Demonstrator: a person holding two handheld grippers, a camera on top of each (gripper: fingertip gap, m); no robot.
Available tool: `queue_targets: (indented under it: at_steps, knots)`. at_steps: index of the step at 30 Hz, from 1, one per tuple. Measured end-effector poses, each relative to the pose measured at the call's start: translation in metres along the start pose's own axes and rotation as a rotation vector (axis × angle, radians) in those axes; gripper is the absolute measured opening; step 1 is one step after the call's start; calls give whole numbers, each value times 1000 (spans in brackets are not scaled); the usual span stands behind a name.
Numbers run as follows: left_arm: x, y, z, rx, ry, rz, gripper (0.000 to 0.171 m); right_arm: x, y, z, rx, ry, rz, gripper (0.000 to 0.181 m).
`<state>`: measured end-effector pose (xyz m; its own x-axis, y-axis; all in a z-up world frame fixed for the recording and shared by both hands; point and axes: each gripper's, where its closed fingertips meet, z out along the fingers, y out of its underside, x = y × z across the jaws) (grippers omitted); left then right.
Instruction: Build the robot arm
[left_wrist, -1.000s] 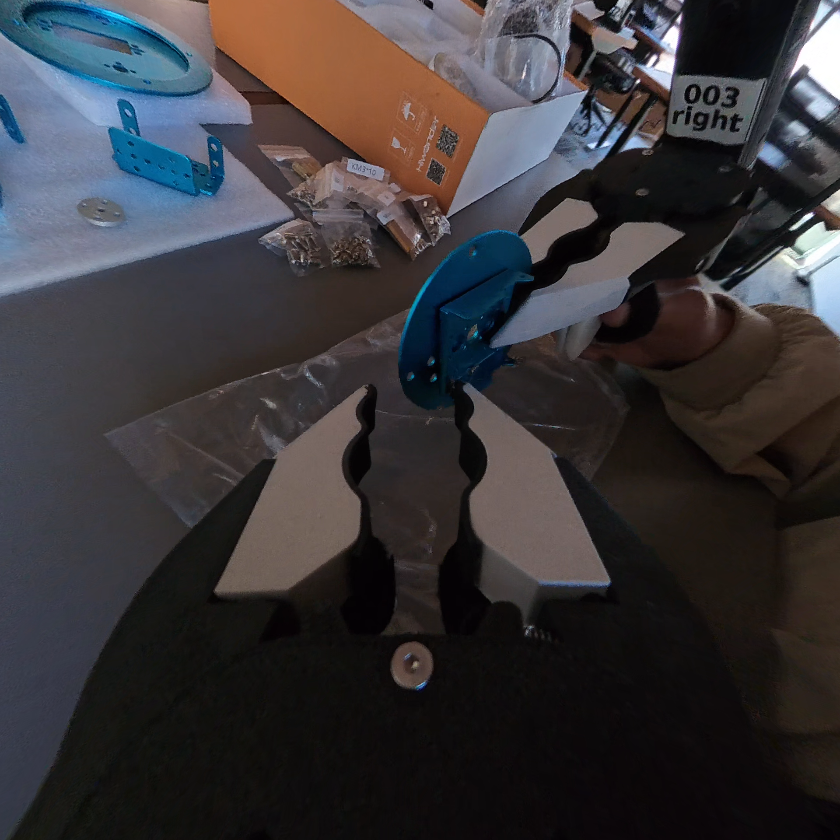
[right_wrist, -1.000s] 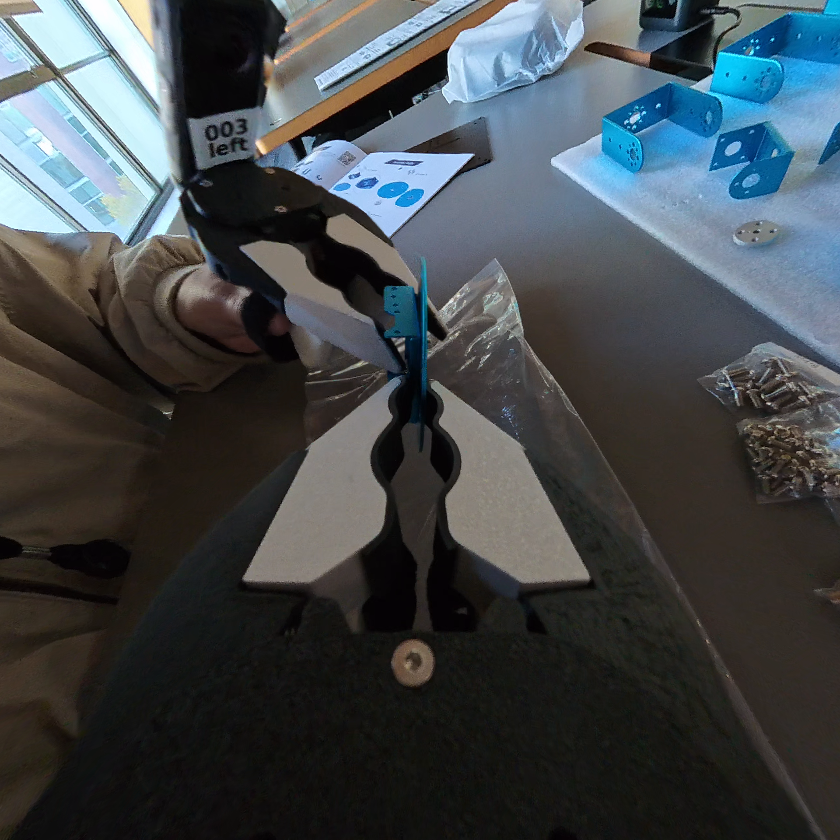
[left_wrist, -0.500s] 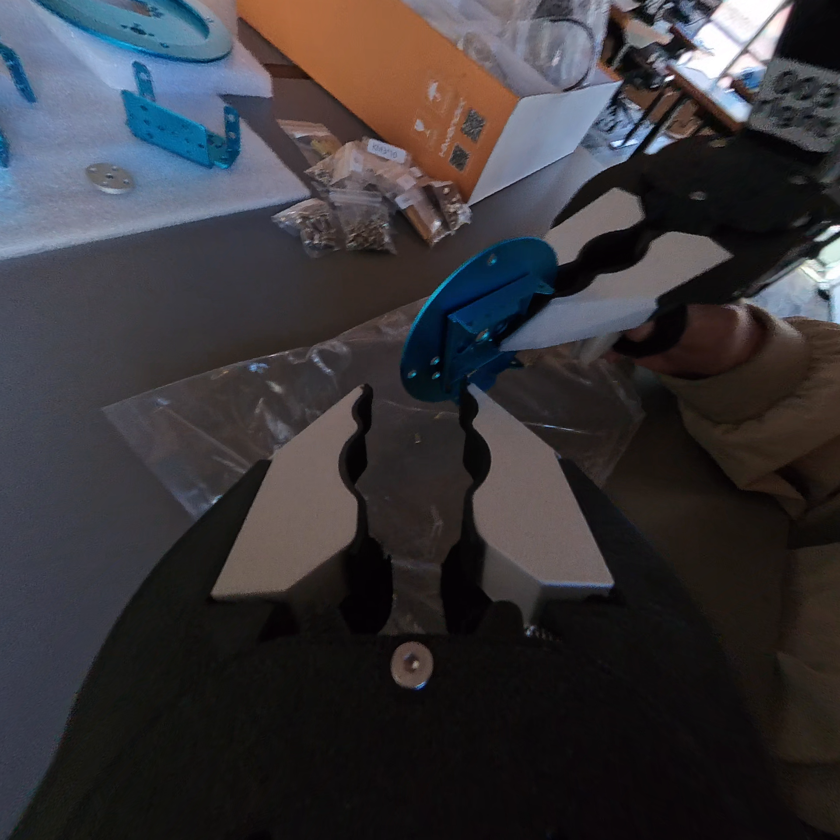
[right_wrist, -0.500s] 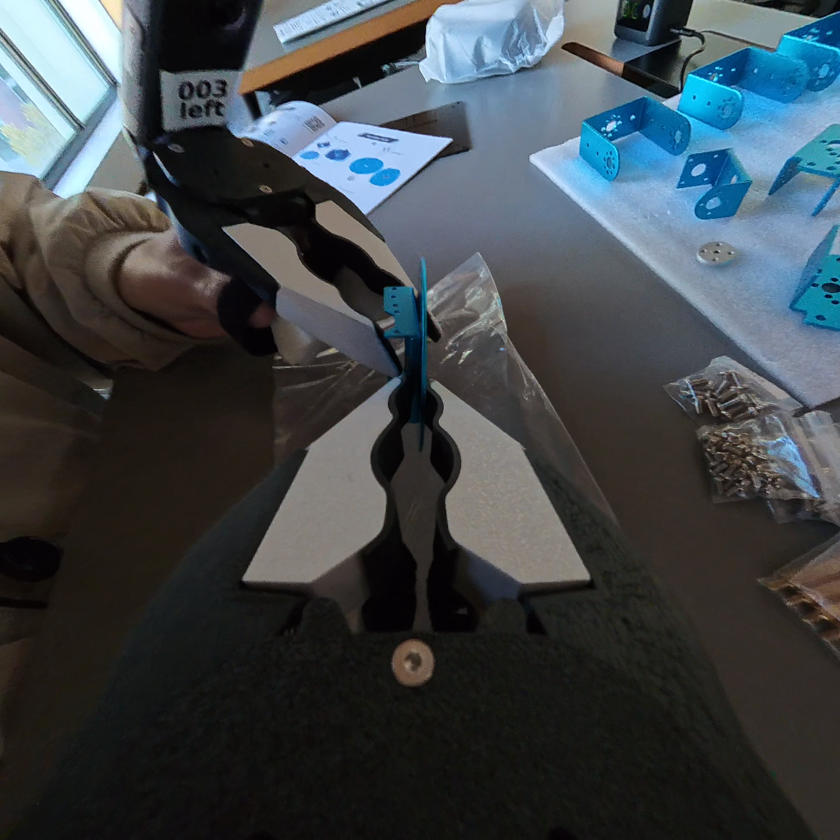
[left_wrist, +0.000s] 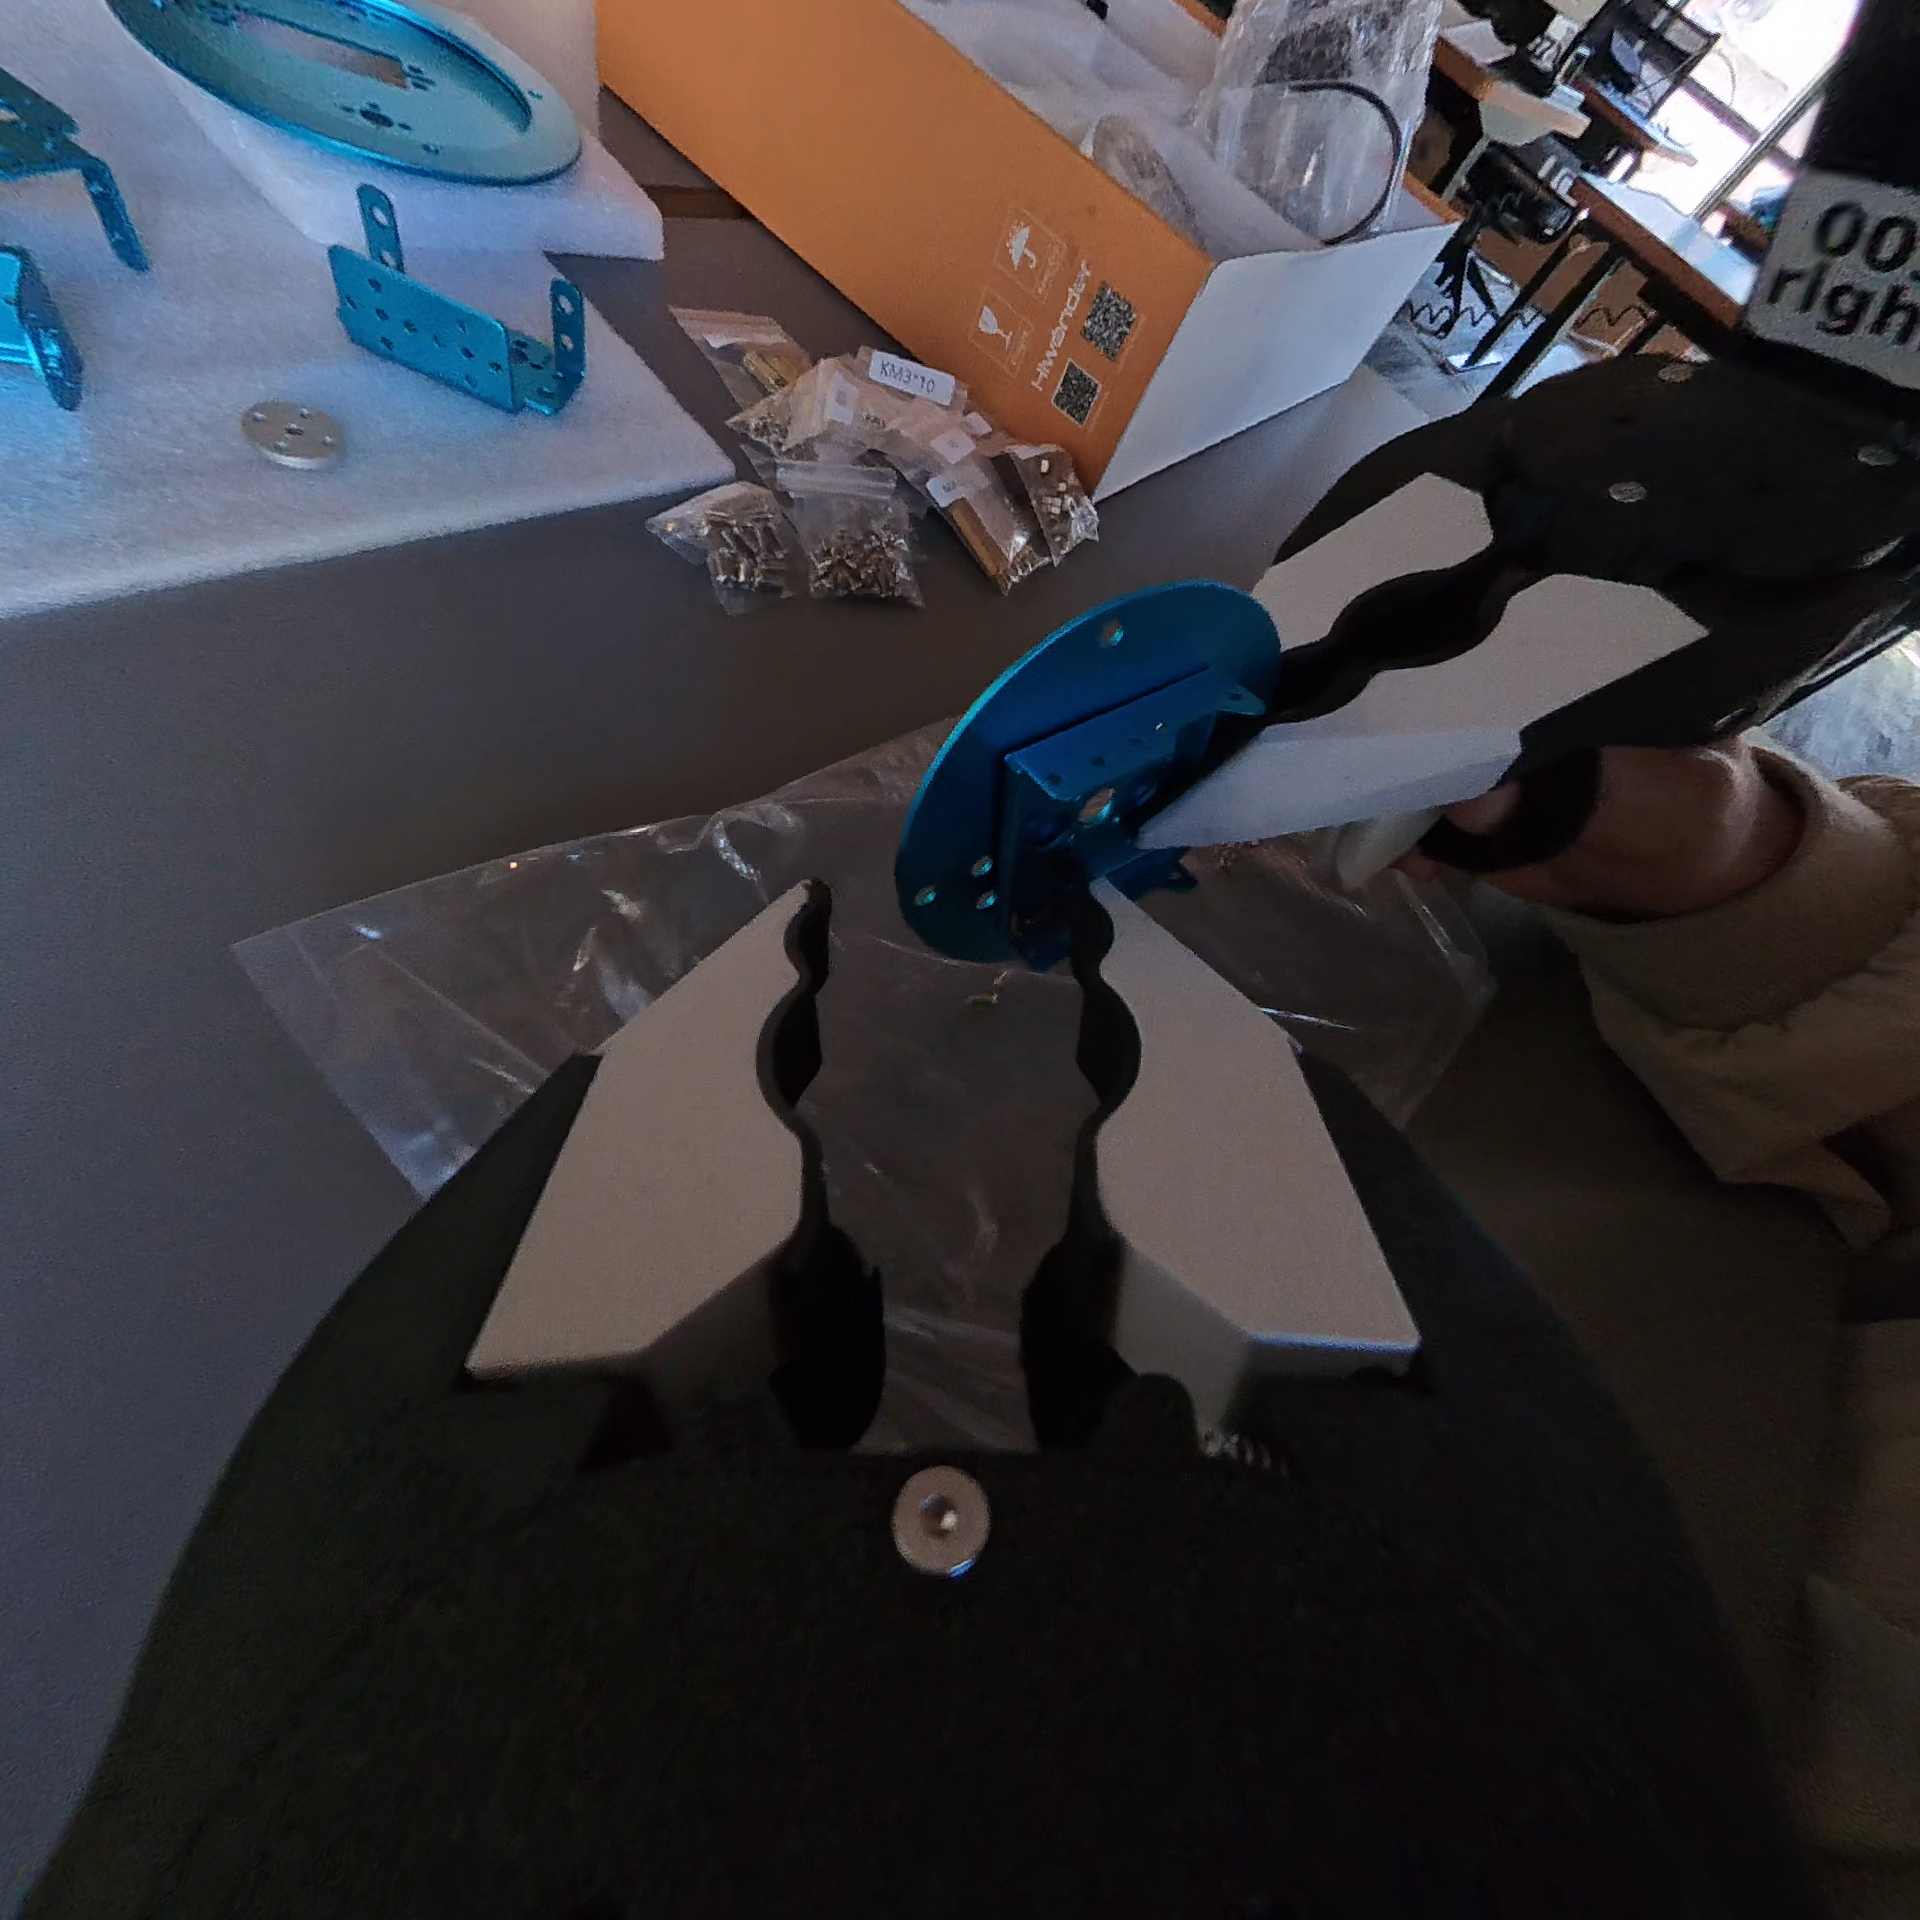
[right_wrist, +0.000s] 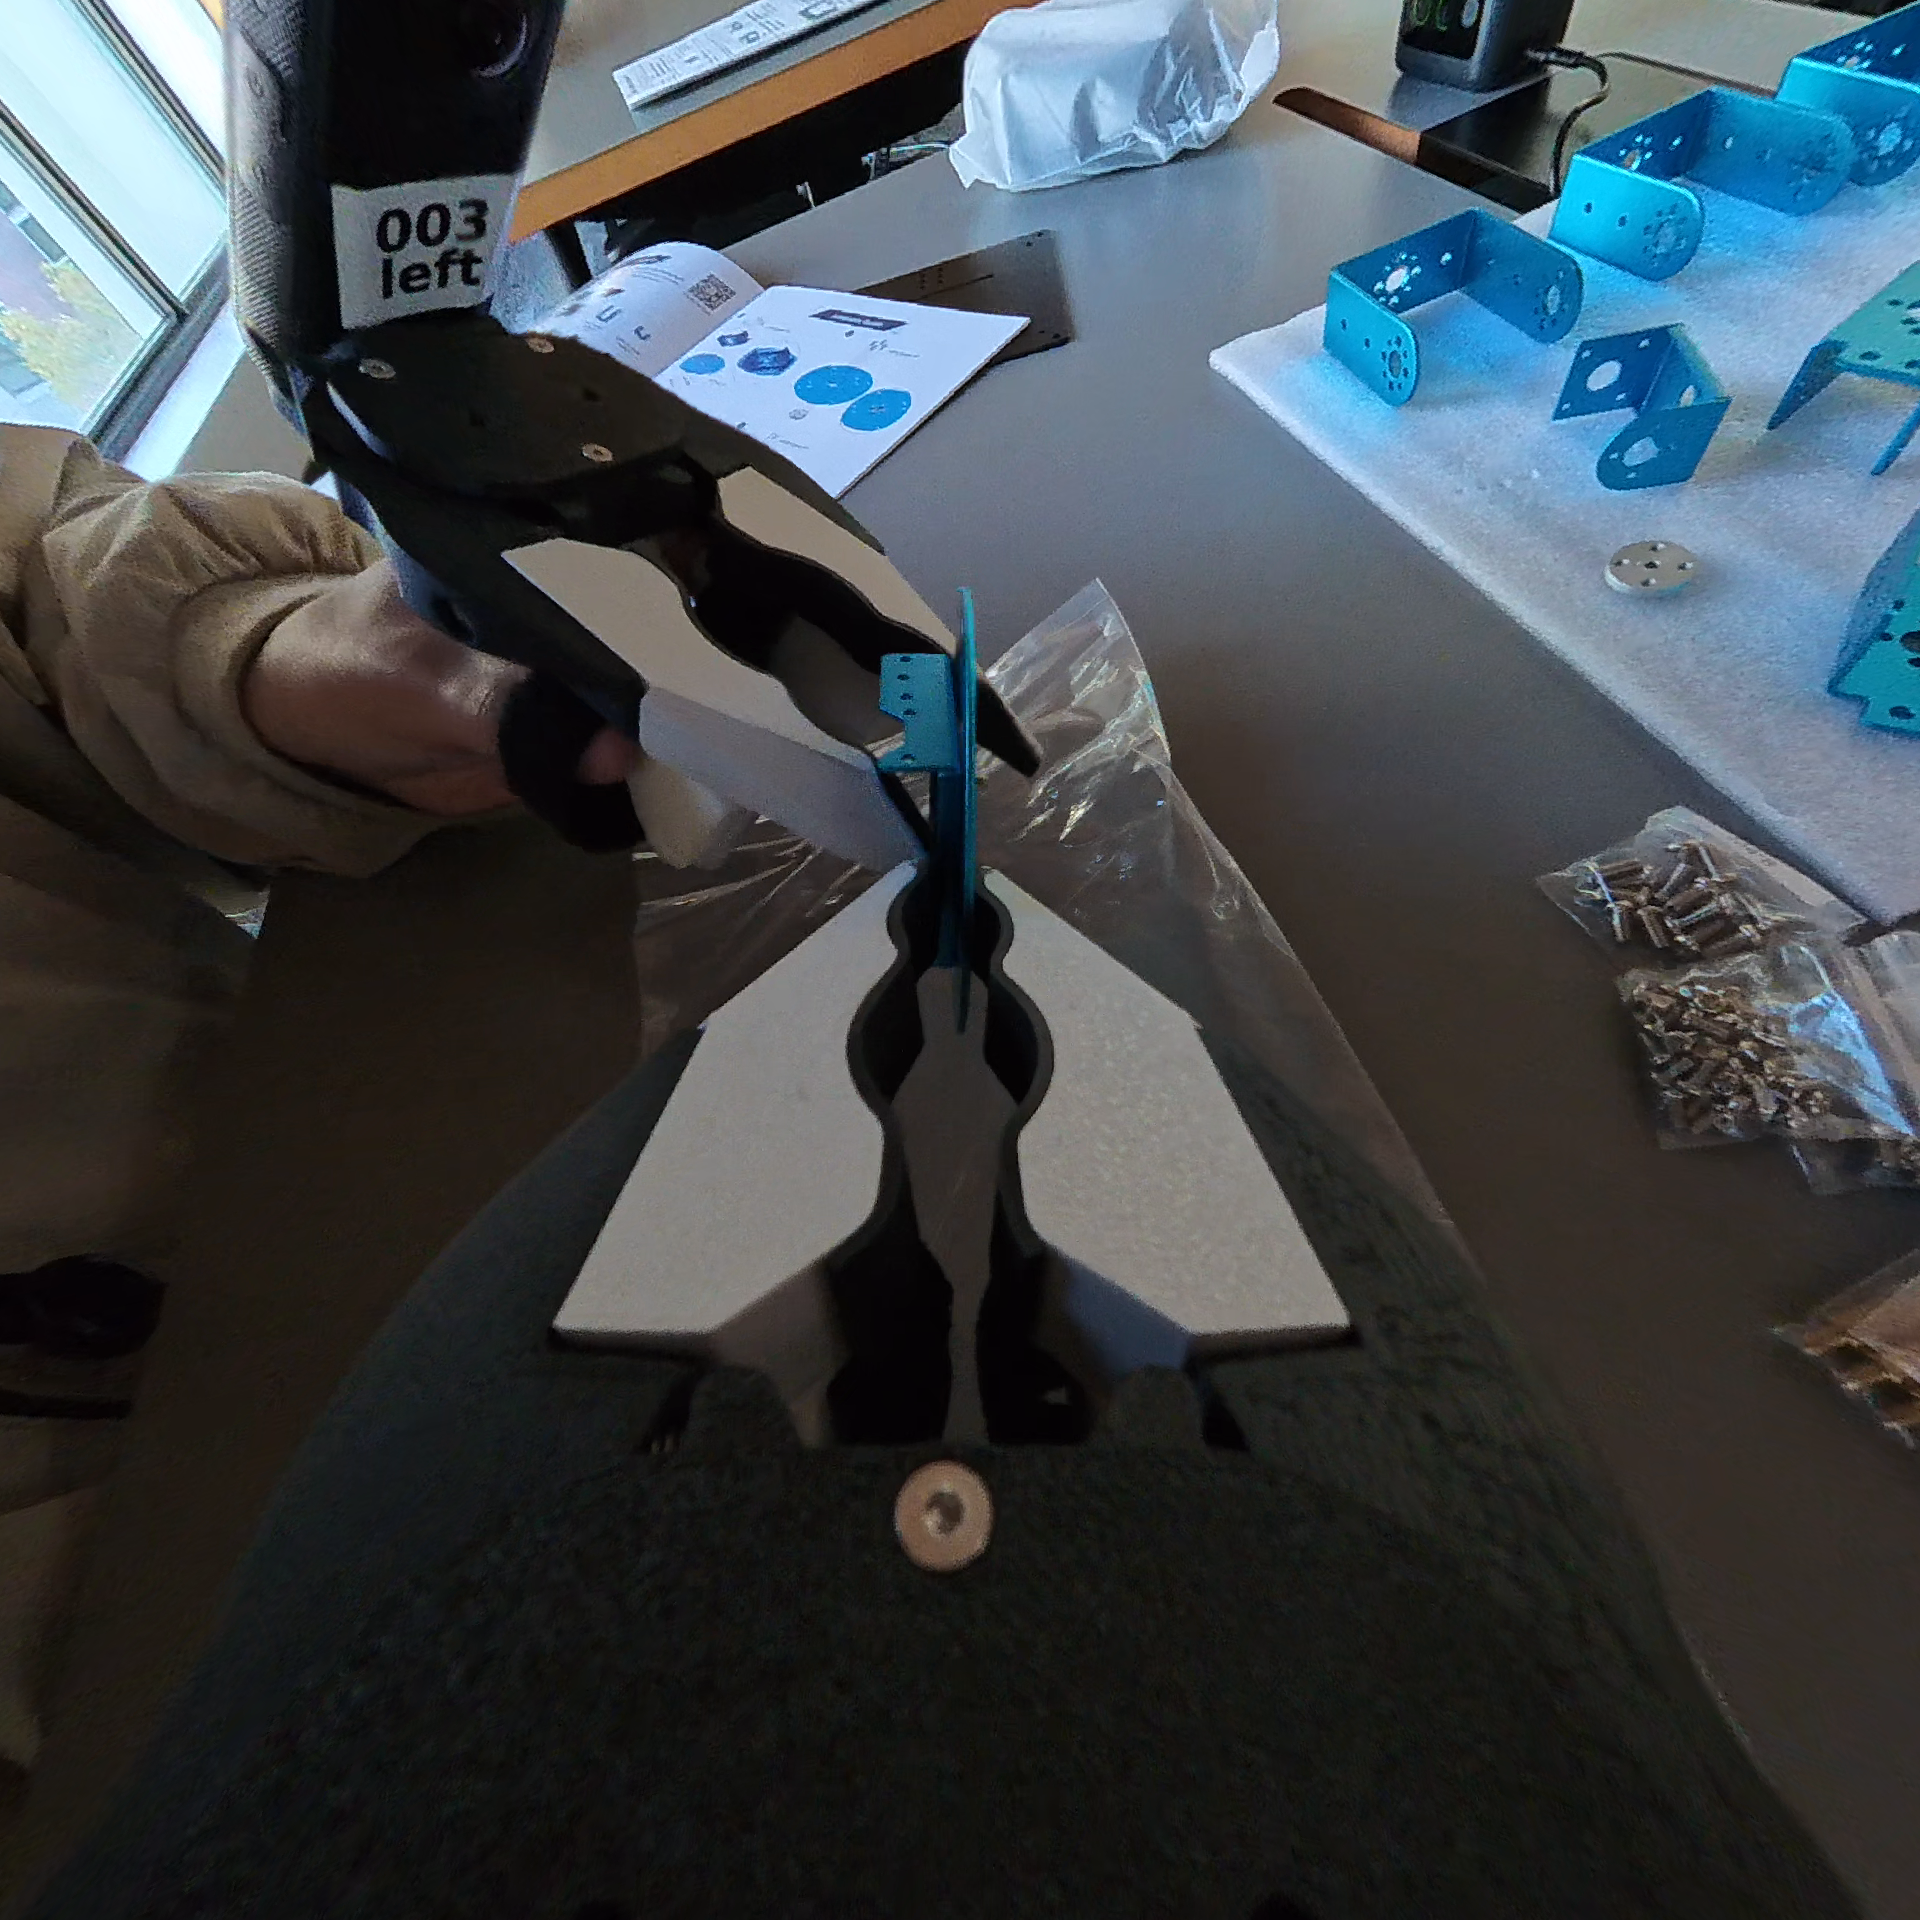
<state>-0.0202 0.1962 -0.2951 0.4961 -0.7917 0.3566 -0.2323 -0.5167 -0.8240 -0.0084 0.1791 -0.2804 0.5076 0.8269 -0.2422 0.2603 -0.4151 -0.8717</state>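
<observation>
A blue metal disc (left_wrist: 1049, 686) with a small blue bracket (left_wrist: 1101, 758) fixed on its face is held on edge above the table. My right gripper (right_wrist: 961, 914) is shut on the disc's rim (right_wrist: 958, 790); it also shows in the left wrist view (left_wrist: 1236, 707). My left gripper (left_wrist: 951, 914) is open, with its jaws either side of the disc's lower edge and its right fingertip (left_wrist: 1091, 935) against the bracket. In the right wrist view the left gripper (right_wrist: 966, 805) has one finger by the bracket (right_wrist: 914, 717) and one behind the disc.
A clear plastic bag (left_wrist: 623, 987) lies on the grey table under both grippers. Bags of screws (left_wrist: 821, 540) and an orange box (left_wrist: 883, 156) lie beyond. White foam (right_wrist: 1455, 499) bears blue brackets (right_wrist: 1455, 301) and a silver hub (right_wrist: 1652, 569). A booklet (right_wrist: 831, 364) lies behind. From either gripper's tips it is about 20 cm to the silver hub (right_wrist: 1652, 569). It is also in sight in the left wrist view (left_wrist: 303, 430).
Both grippers have swayed a little together with the disc. The right stays shut on the disc and the left stays open around it.
</observation>
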Motion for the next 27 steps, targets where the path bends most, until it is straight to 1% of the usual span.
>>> queue_targets:
  at_steps: [2,4,6,10,14,17,20,23,25,27]
  knots:
    - [-4,1,-2,-8,-24,-10,44,3,1,-1,-7,13,-1,4]
    - [-9,0,-6,1,-47,-9,38,7,-1,-3,8,23,17,4]
    - [-12,-3,-11,21,-57,-4,38,9,-2,-6,11,31,15,4]
    - [-8,-6,-11,26,-15,-22,38,9,-2,-6,10,30,10,4]
    - [0,-6,-5,10,26,-7,40,6,0,-4,3,15,-1,4]
    - [1,-4,2,-11,19,-27,41,3,-1,-2,-4,27,-19,4]
    - [-4,-1,2,-14,-7,-32,42,6,-1,-3,-7,48,-22,4]
    - [-6,2,-4,-21,-26,-21,32,12,2,-4,-11,65,-10,4]
    - [-8,1,-8,-5,-32,-5,32,13,-1,-7,1,47,11,4]
    - [-5,-3,-10,15,6,-15,33,14,-1,-8,3,47,6,4]
